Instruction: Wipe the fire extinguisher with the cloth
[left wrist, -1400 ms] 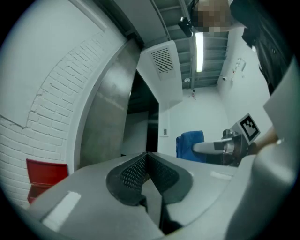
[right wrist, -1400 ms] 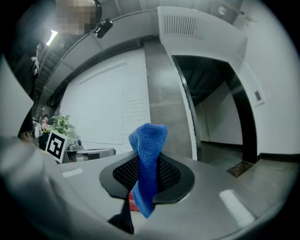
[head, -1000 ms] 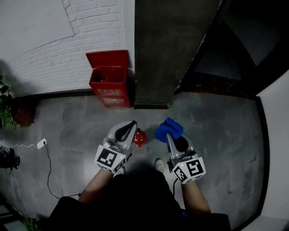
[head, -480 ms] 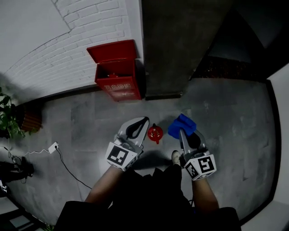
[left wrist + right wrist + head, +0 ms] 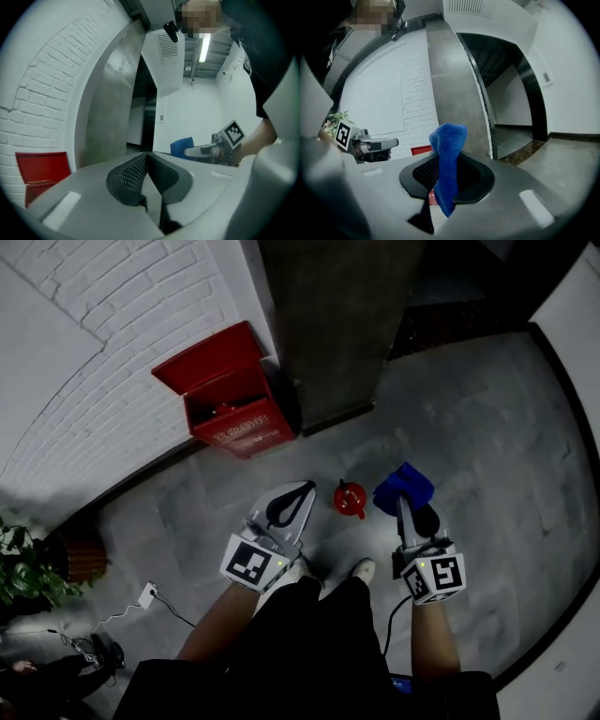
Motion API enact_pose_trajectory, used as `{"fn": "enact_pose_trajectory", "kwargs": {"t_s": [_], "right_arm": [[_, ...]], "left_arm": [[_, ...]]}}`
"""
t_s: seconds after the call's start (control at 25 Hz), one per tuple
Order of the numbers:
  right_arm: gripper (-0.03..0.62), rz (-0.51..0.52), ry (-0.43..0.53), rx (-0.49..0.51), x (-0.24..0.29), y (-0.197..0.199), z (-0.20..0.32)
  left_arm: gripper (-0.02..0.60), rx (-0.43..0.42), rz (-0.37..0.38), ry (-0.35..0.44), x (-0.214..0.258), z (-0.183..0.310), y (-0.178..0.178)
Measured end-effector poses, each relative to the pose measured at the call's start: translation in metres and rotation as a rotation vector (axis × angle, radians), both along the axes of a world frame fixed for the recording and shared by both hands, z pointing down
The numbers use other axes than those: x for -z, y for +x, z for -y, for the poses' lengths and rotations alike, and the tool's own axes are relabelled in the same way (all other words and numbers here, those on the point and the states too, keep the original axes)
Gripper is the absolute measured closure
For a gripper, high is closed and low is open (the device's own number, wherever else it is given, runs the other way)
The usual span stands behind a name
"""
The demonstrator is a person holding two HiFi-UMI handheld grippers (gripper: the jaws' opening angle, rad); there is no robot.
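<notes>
The grey floor [image 5: 487, 427] met a white brick wall [image 5: 94, 352] and a concrete pillar [image 5: 328, 324], with an open red box [image 5: 230, 395] at upper left. The fire extinguisher [image 5: 350, 500] stood mid-frame between the grippers. The left gripper [image 5: 298, 493] was pressed together and empty; the right gripper [image 5: 405, 510] pinched the blue cloth [image 5: 403, 486]. A second before, the box had sat nearer top centre.

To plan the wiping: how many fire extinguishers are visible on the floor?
1. The fire extinguisher stands on the floor, beside the blue cloth. Others may be hidden inside the open red box by the wall.
</notes>
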State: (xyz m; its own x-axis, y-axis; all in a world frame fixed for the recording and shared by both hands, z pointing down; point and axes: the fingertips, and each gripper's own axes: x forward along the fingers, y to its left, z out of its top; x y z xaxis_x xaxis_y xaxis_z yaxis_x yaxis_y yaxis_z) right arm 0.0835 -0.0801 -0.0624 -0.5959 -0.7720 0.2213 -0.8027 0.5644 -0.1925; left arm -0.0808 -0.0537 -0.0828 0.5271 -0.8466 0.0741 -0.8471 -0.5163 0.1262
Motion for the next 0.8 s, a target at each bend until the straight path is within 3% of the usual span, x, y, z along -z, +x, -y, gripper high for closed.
{"fn": "enact_pose_trajectory", "kwargs": {"t_s": [0.4, 0.8], "right_arm": [[0.522, -0.022, -0.095, -0.086, -0.062, 0.054, -0.02], [0.522, -0.031, -0.17, -0.184, -0.2, 0.075, -0.053]], "left_arm": [[0.58, -0.073, 0.026, -0.118, -0.096, -0.005, 0.026], [0.58, -0.327, 0.136, -0.143, -0.204, 0.001, 0.077]]}}
